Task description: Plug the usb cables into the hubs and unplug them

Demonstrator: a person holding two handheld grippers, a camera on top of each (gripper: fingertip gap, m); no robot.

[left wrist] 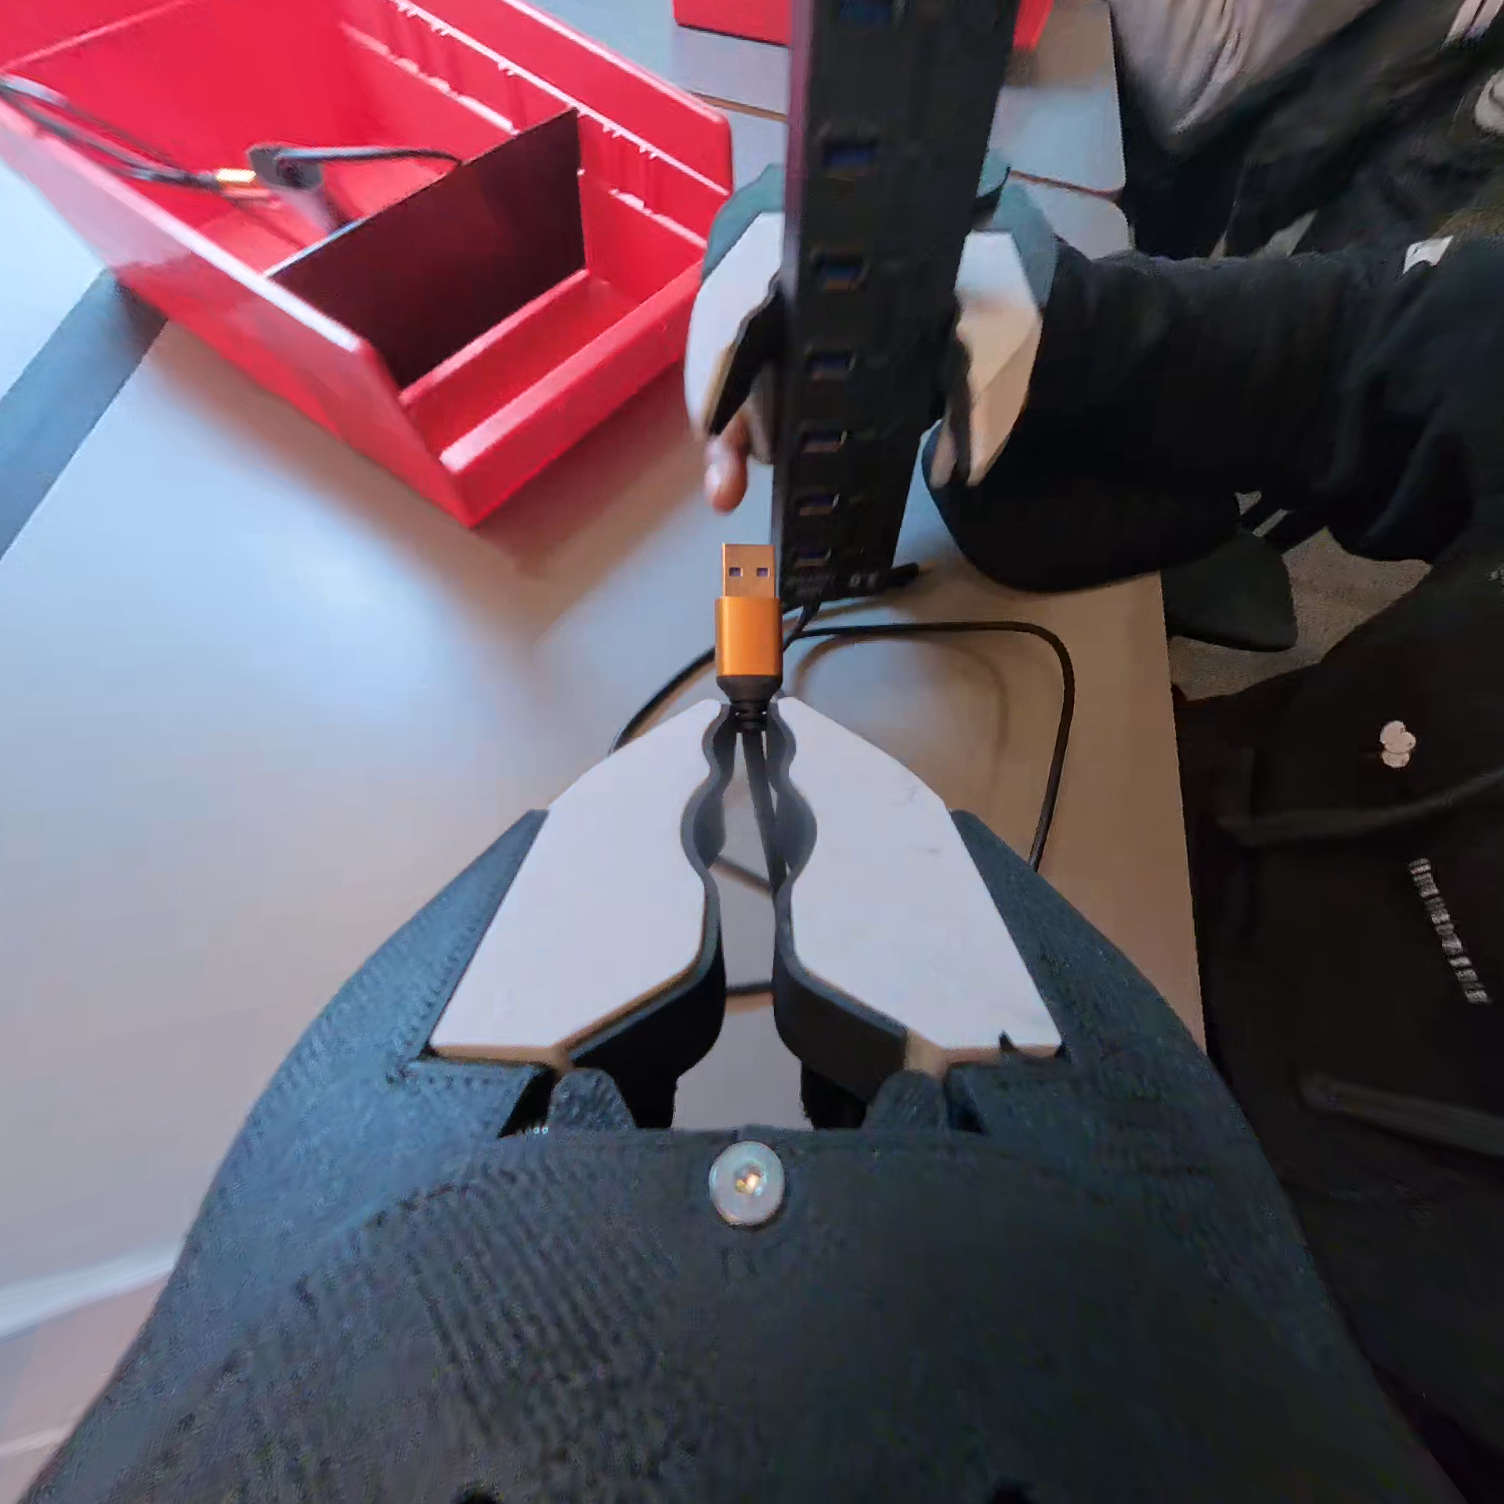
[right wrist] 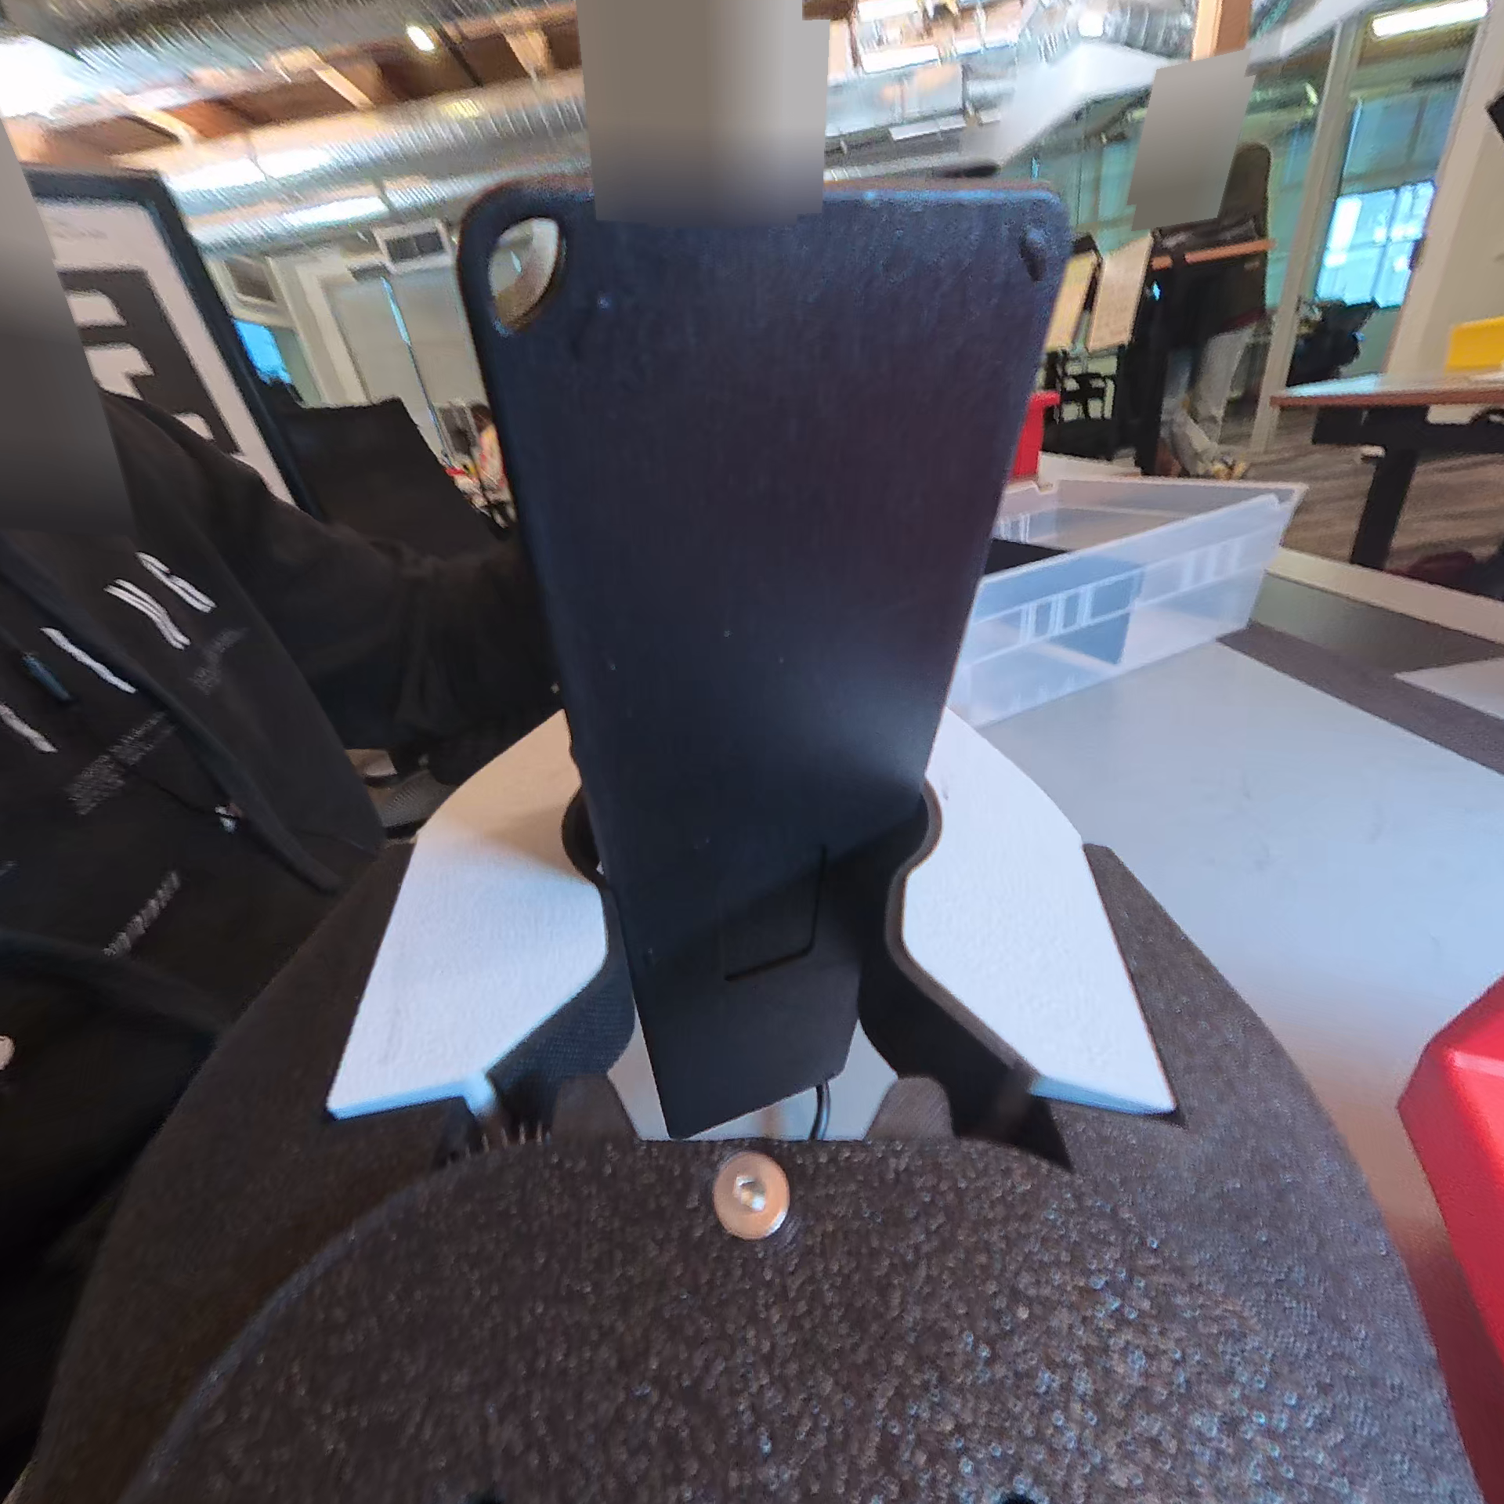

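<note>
My left gripper [left wrist: 749,712] is shut on the black cable just behind an orange USB plug [left wrist: 747,627], which points forward with its metal tip just left of the hub's lower end. The long black USB hub [left wrist: 879,325] stands upright with a row of blue ports facing me. My right gripper [left wrist: 846,358] holds it around the middle, one finger on each side. In the right wrist view the hub's plain back [right wrist: 765,529] fills the centre, clamped between my right gripper [right wrist: 757,863] fingers. The plug is free of any port.
A red divided bin [left wrist: 391,244] sits at the far left with another cable and plug [left wrist: 268,167] inside. A black cable loop [left wrist: 1050,732] lies on the grey table. A clear bin [right wrist: 1139,586] stands to the right. A person in black clothing [left wrist: 1343,814] is at the table edge.
</note>
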